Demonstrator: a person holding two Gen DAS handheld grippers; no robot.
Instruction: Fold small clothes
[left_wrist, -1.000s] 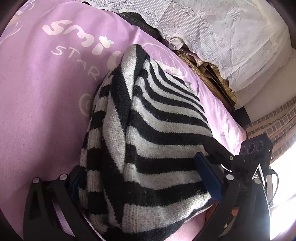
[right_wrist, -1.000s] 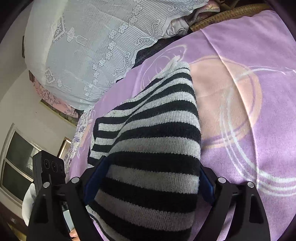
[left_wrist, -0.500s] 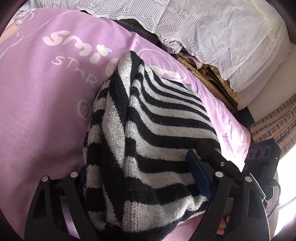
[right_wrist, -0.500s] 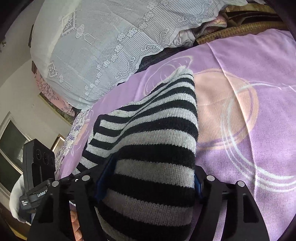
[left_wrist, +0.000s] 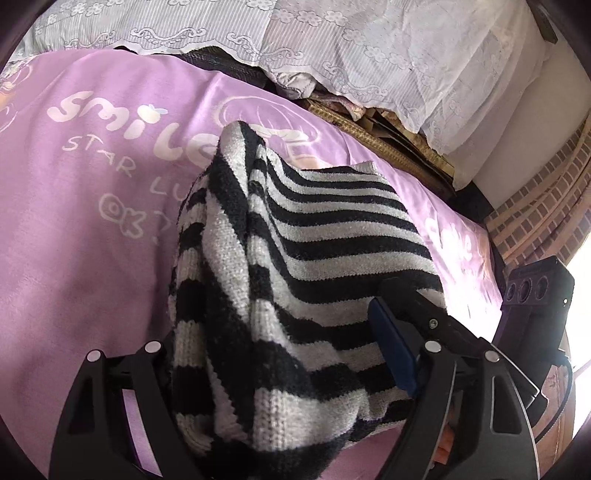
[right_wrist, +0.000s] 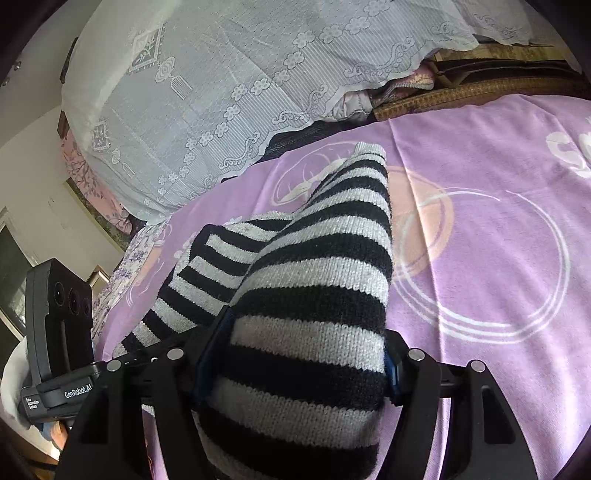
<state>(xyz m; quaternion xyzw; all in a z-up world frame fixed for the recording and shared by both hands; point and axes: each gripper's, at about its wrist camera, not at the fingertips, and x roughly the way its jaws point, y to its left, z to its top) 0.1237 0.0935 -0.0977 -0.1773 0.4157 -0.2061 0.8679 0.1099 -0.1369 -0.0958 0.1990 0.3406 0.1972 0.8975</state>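
A black-and-white striped knit sweater (left_wrist: 314, 240) lies folded in a thick bundle on the purple bed sheet (left_wrist: 92, 221). My left gripper (left_wrist: 273, 343) is shut on its near end, the blue pad (left_wrist: 391, 343) pressed into the knit; the other finger is hidden behind the fabric. In the right wrist view the sweater (right_wrist: 325, 266) bulges between both pads of my right gripper (right_wrist: 299, 354), which is shut on it. The near end is raised off the sheet (right_wrist: 498, 221); the far end rests on it. Each gripper's body shows at the edge of the other's view.
A bulky pile under a white lace cover (left_wrist: 369, 48) (right_wrist: 221, 92) lines the far side of the bed. A woven mat edge (left_wrist: 388, 147) sits beneath it. A brick-patterned curtain (left_wrist: 546, 206) hangs at the right, beside a bright window.
Both pairs of jaws have narrowed onto the sweater and squeezed it. Both hands have drawn back and slightly up with it, so more of the sheet's lettering shows.
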